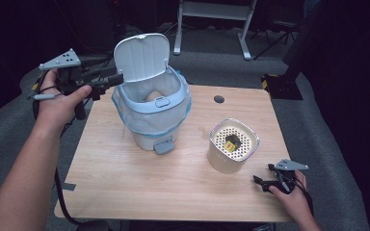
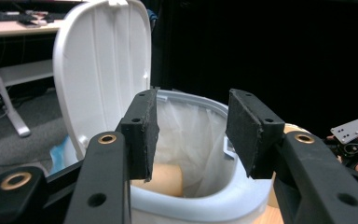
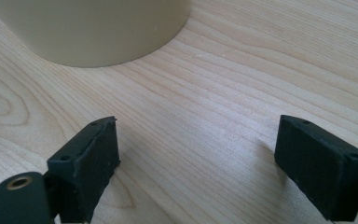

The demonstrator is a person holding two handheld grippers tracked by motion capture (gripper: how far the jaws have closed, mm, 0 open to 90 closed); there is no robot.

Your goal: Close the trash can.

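Note:
A white pedal bin (image 1: 151, 113) with a pale blue rim and a plastic liner stands on the wooden table (image 1: 125, 178), its lid (image 1: 142, 55) raised. A tan object (image 1: 152, 96) lies inside it. My left gripper (image 1: 118, 79) hovers open at the bin's left, level with the rim, with nothing between its jaws. In the left gripper view my left gripper (image 2: 192, 135) frames the liner and the tan object (image 2: 165, 179). A cream perforated canister (image 1: 232, 144) holds a small yellow-green item (image 1: 231, 142). My right gripper (image 1: 260, 182) rests open low over the table just right of it. In the right gripper view my right gripper (image 3: 198, 168) faces the canister base (image 3: 98, 28).
The bin's foot pedal (image 1: 164, 146) sticks out toward me. A round cable hole (image 1: 218, 99) sits near the table's far edge. A white desk frame (image 1: 212, 24) stands on the dark carpet behind. Bare wood (image 3: 214, 93) lies between the right jaws.

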